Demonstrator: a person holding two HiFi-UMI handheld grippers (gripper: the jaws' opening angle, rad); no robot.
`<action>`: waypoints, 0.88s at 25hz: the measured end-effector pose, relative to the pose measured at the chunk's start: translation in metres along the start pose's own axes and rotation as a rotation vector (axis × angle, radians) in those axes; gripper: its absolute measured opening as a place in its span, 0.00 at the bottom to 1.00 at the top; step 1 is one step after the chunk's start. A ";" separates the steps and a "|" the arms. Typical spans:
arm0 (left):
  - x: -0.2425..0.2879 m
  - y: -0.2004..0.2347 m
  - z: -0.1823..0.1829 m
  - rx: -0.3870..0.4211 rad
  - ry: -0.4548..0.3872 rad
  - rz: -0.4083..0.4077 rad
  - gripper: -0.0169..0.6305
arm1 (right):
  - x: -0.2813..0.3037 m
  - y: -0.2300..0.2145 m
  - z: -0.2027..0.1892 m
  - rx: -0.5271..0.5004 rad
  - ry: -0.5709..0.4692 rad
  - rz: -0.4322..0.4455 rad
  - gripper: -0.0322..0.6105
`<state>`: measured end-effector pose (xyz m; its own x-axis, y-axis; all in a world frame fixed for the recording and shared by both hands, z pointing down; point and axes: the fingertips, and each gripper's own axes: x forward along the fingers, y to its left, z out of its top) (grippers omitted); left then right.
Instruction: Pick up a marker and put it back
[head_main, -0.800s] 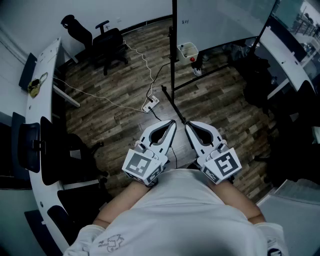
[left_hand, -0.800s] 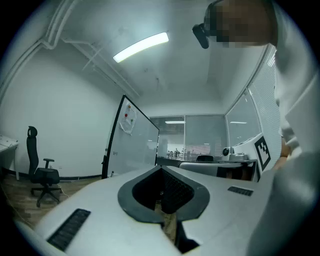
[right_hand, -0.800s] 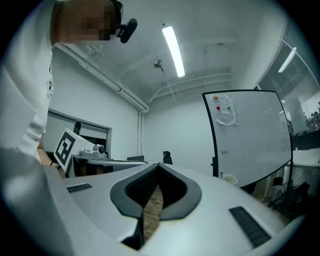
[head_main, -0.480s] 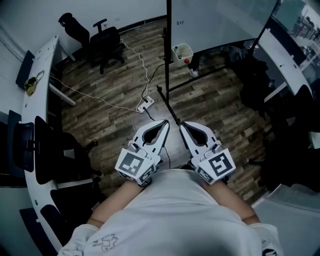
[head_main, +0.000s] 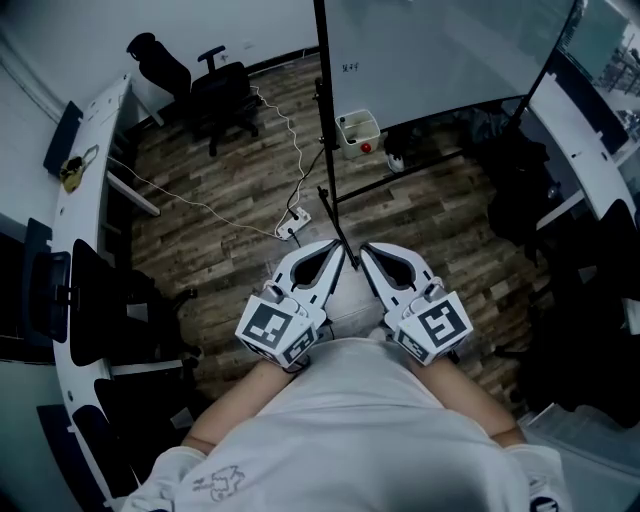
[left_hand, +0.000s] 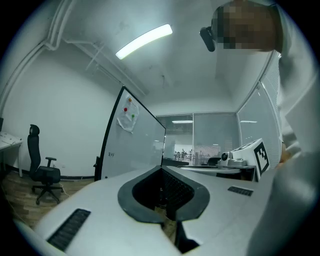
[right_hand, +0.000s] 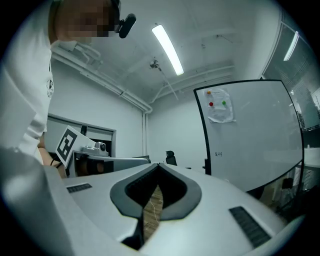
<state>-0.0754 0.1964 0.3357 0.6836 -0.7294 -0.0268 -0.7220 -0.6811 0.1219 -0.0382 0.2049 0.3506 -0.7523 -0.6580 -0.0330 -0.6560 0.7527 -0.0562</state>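
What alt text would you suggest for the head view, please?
Seen from above, a person in a white shirt holds the left gripper and right gripper side by side at the chest, jaws shut and empty, pointing towards a whiteboard on a wood-plank floor. A black office chair and a power strip lie beyond.

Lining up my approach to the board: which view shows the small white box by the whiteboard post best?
The head view. It shows the white box from above, rim and inside visible, right beside the black post of the whiteboard. The left gripper view and the right gripper view both show the whiteboard, but the box appears in neither.
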 end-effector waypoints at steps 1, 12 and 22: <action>0.008 -0.001 -0.001 -0.003 0.002 0.009 0.03 | -0.002 -0.008 0.001 0.001 0.001 0.008 0.07; 0.065 -0.011 -0.016 -0.032 0.000 0.068 0.03 | -0.026 -0.071 -0.009 0.030 0.019 0.035 0.07; 0.082 -0.020 -0.014 -0.012 -0.007 0.058 0.03 | -0.037 -0.087 -0.006 0.036 0.005 0.025 0.07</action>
<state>-0.0034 0.1505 0.3449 0.6396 -0.7683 -0.0263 -0.7592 -0.6366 0.1353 0.0465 0.1640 0.3631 -0.7687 -0.6389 -0.0298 -0.6344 0.7676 -0.0915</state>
